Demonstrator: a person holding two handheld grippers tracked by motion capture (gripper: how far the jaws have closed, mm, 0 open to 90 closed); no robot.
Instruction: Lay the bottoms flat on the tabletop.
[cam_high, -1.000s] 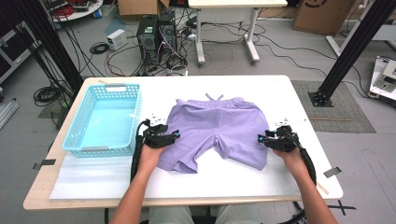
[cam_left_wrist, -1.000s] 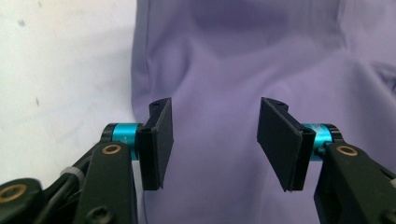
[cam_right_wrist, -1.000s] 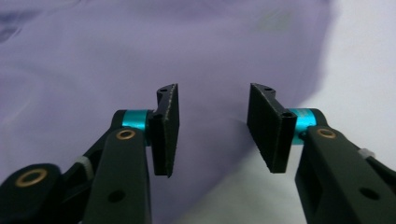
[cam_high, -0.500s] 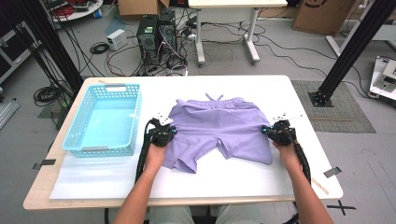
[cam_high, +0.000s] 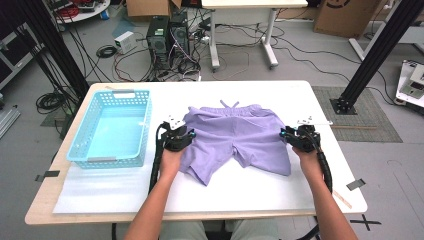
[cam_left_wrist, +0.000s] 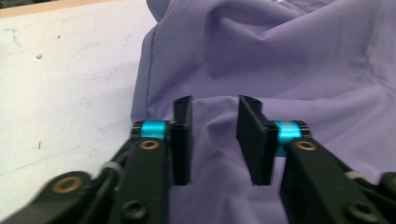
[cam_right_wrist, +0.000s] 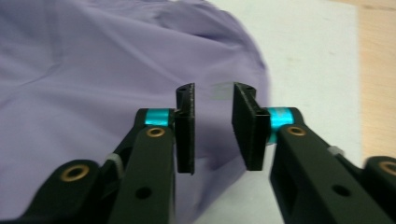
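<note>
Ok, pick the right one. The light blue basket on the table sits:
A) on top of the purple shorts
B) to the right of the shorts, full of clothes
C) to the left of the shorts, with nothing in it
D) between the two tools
C: in the high view the light blue basket stands left of the purple shorts, apart from them, its inside bare.

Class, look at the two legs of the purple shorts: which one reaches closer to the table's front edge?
The leg beside the left claw; its hem hangs lower than the other leg.
</note>
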